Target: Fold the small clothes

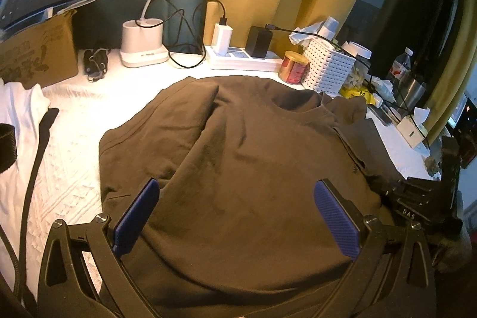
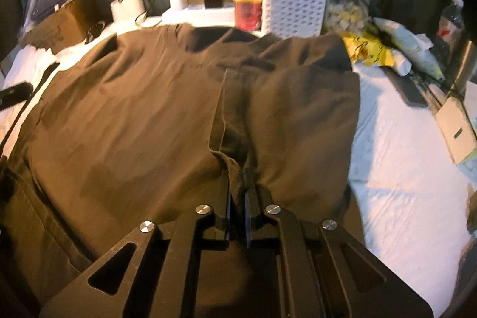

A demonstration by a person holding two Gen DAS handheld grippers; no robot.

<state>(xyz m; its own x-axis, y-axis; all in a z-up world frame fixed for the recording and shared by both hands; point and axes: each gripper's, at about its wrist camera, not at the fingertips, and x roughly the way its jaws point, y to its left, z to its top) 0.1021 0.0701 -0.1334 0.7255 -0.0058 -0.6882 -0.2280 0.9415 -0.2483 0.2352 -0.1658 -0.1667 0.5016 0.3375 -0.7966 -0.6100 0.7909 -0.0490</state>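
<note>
A dark brown T-shirt (image 1: 238, 145) lies spread on a white textured cloth, its collar toward the far side. My left gripper (image 1: 238, 187) is open, its blue pads (image 1: 140, 213) wide apart just above the shirt's near part, holding nothing. My right gripper (image 2: 240, 178) is shut on a bunched edge of the brown T-shirt (image 2: 134, 115), and the right sleeve side is folded over toward the middle. The right gripper's black body shows at the right edge of the left wrist view (image 1: 417, 198).
At the back stand a white lamp base (image 1: 143, 43), a power strip with chargers (image 1: 238, 55), a red tin (image 1: 293, 67) and a white perforated basket (image 1: 331, 67). A cardboard box (image 1: 38, 52) and white garment (image 1: 21, 109) are left; bottles and clutter (image 2: 402, 49) are right.
</note>
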